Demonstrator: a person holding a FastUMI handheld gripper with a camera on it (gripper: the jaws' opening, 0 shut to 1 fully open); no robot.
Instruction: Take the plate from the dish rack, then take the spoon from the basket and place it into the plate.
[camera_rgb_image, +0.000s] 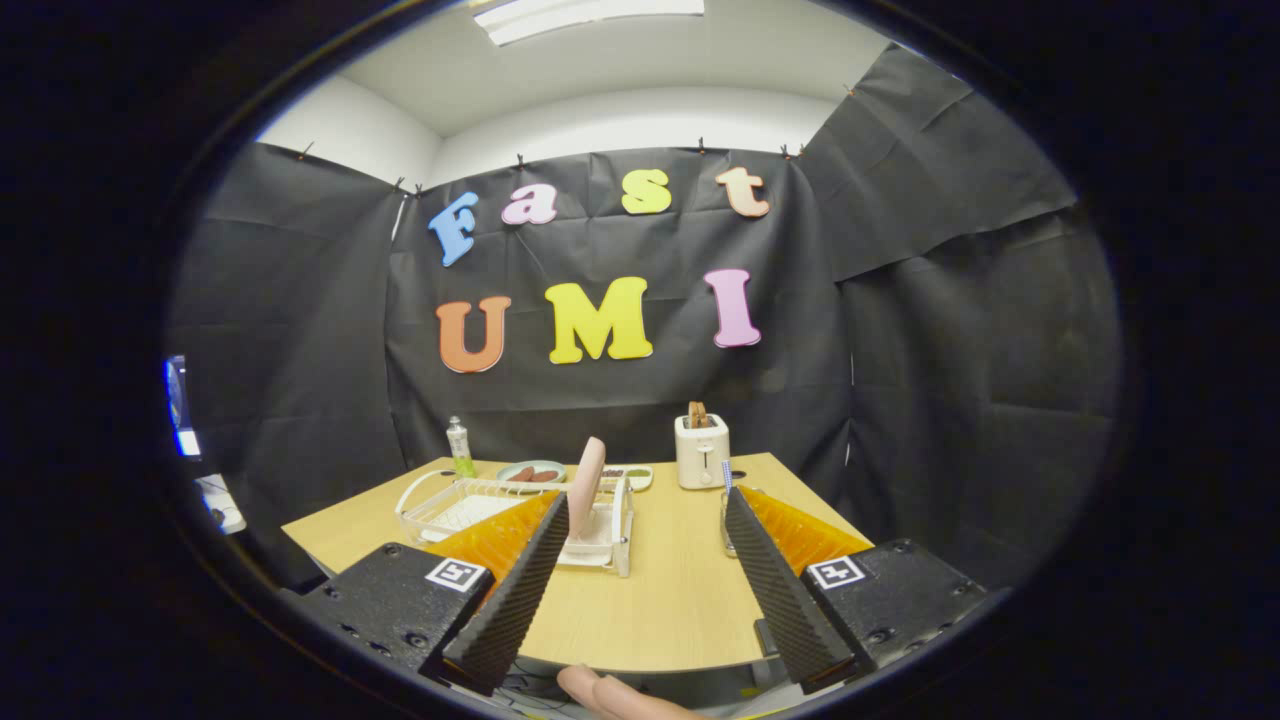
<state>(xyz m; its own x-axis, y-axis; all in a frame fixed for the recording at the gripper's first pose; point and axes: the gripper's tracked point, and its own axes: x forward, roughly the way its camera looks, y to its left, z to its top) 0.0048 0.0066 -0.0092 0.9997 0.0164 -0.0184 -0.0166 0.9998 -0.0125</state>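
Gripper view: the gripper (645, 560) has its two black ribbed fingers spread wide, holding nothing, above the light wooden table (660, 600). Pink plate (586, 474) stands upright in the white wire dish rack (470, 505), just ahead of the left finger. Small wire basket (728, 525) sits by the right finger; spoon not clearly made out. Nothing done yet: plate, then spoon, both remain.

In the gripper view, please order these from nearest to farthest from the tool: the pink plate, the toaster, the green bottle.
The tool is open, holding nothing.
1. Pink plate, upright in the dish rack, just ahead of the left finger.
2. Toaster, beyond, toward the right finger's side.
3. Green bottle, far left corner; close to the toaster's depth.
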